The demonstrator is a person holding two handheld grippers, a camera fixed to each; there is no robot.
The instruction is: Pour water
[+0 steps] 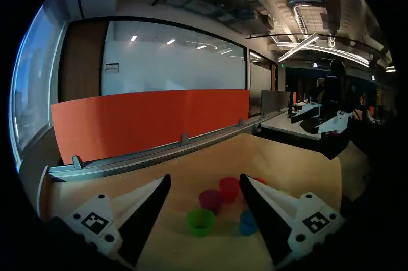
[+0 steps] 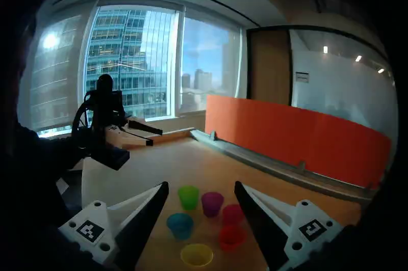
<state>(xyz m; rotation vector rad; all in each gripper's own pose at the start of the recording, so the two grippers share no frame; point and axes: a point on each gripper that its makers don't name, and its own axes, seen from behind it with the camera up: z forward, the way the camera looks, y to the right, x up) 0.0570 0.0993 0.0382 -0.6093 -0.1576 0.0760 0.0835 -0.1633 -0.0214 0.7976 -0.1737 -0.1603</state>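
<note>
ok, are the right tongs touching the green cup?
Apart. In the right gripper view, the right tongs are open and the green cup stands between the fingers, with bare table on either side.

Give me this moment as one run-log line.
phase: pre-grasp | left gripper: jaws open, empty | right gripper: jaws open, empty | small coloured plastic cups: clustered upright on light wooden table

Cups [image 2: 212, 204] clustered on table [image 2: 204, 166], near middle. Divider [image 2: 306, 131] stands along table's far right edge, rail [image 2: 265, 165] just before it. Window [image 2: 132, 67] far left, behind table.
</note>
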